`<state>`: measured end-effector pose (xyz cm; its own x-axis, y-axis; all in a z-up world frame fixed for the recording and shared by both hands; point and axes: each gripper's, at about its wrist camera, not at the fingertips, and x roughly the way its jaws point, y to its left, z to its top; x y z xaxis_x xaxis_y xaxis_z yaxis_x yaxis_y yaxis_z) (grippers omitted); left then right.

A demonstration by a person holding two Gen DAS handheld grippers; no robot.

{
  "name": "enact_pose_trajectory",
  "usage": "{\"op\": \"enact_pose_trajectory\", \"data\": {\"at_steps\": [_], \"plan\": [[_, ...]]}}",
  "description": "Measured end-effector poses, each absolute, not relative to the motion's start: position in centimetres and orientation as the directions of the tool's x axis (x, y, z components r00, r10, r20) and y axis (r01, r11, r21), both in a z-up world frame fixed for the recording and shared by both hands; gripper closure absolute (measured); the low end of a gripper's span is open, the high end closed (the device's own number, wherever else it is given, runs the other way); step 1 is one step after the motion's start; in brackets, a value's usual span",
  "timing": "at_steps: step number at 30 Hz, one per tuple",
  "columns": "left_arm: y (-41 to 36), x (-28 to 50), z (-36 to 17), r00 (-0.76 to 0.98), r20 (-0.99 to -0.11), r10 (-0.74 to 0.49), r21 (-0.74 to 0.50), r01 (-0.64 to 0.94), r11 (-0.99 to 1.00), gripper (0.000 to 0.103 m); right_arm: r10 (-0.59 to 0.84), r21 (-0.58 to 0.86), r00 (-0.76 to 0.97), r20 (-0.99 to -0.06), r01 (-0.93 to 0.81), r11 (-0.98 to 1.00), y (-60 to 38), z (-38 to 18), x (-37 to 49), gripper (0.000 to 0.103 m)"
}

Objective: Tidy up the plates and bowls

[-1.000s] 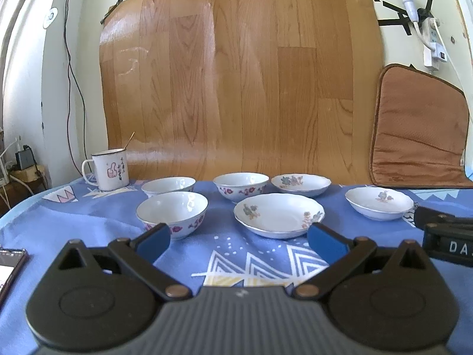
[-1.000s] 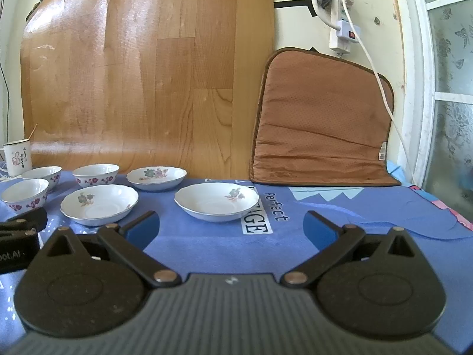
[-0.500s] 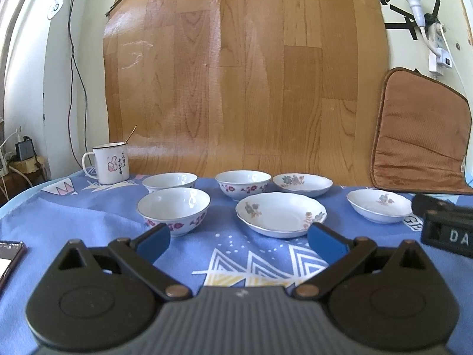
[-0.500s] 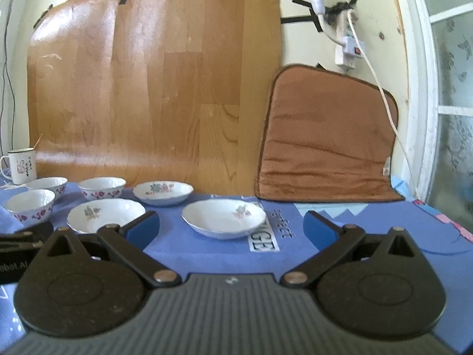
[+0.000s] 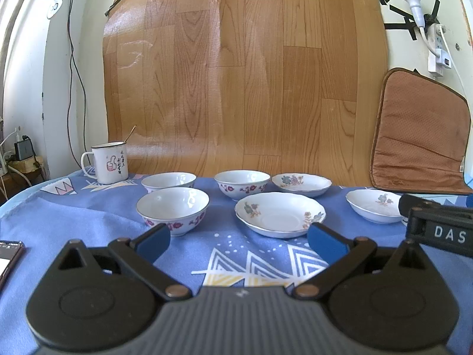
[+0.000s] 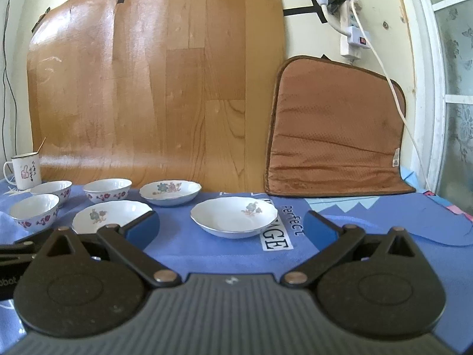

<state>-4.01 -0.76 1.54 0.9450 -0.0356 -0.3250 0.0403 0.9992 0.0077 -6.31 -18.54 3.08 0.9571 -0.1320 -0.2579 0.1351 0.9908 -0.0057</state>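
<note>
Ahead of right hand-held gripper | plate | jaws apart

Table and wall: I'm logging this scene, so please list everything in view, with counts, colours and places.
bowls: 3, white with red flowers, table left
plates: 3, white, floral, table centre and right
mug: 1, white, back left
cloth: 1, blue patterned, covers table
wood sheet: 1, brown, taped to wall
cushion: 1, brown, leaning on wall, right
power strip: 1, white, on wall
phone: 1, dark, left edge
left claw: open, empty
right claw: open, empty
</note>
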Motion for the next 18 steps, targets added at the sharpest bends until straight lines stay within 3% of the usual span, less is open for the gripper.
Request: {"op": "enact_pose_trajectory", "data": {"at_steps": [18], "plan": [[-0.79, -3.99, 1.54, 0.945, -0.326, -0.032, 0.008, 0.037, 0.999, 0.0, -0.136, -0.01, 0.957, -0.254, 0.138, 0.99, -18.41, 3.07, -6.38, 0.0]]}}
